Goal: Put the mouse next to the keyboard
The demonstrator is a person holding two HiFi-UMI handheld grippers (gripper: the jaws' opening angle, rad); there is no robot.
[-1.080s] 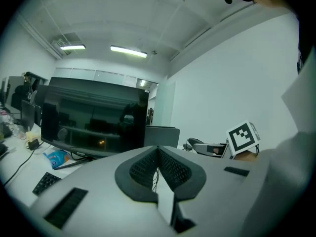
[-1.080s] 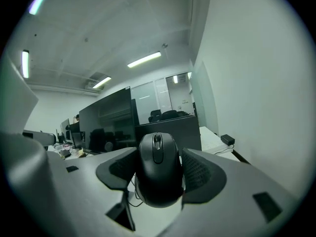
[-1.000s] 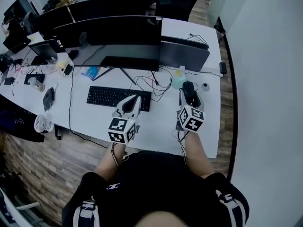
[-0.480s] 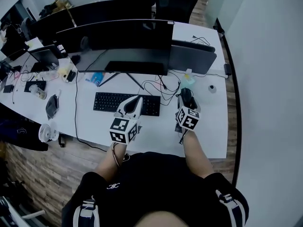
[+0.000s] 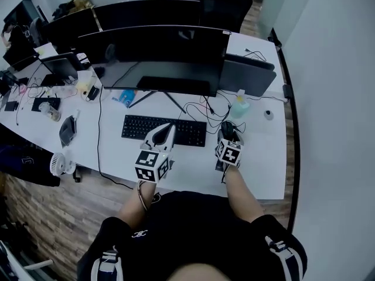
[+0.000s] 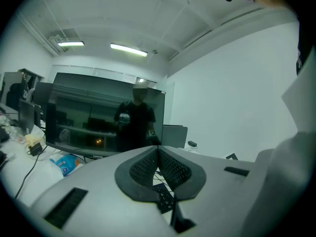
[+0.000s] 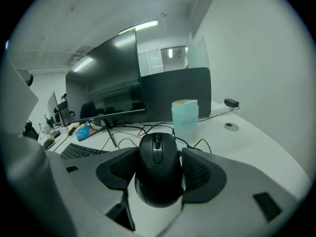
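Note:
A black mouse [image 7: 158, 169] sits between the pads of my right gripper [image 7: 159, 172], which is shut on it; in the head view the mouse [image 5: 227, 130] is just right of the black keyboard [image 5: 164, 130] on the white desk [image 5: 193, 163], and the right gripper [image 5: 228, 138] points away from me. My left gripper [image 5: 164, 131] hovers over the keyboard's front edge. In the left gripper view its pads [image 6: 148, 167] meet with nothing between them, so the left gripper [image 6: 158, 157] is shut. The keyboard [image 7: 81, 151] also shows at the left of the right gripper view.
Dark monitors [image 5: 158, 54] stand behind the keyboard on a stand [image 5: 173, 85]. Tangled cables [image 5: 202, 109] and a pale blue container [image 5: 239, 106] lie beyond the mouse. A small round object [image 5: 268, 115] sits at the far right. Clutter and a small fan [image 5: 57, 163] fill the left.
My right gripper has carried the mouse left and toward me, from near the pale container to just right of the keyboard. The left gripper stays shut over the keyboard.

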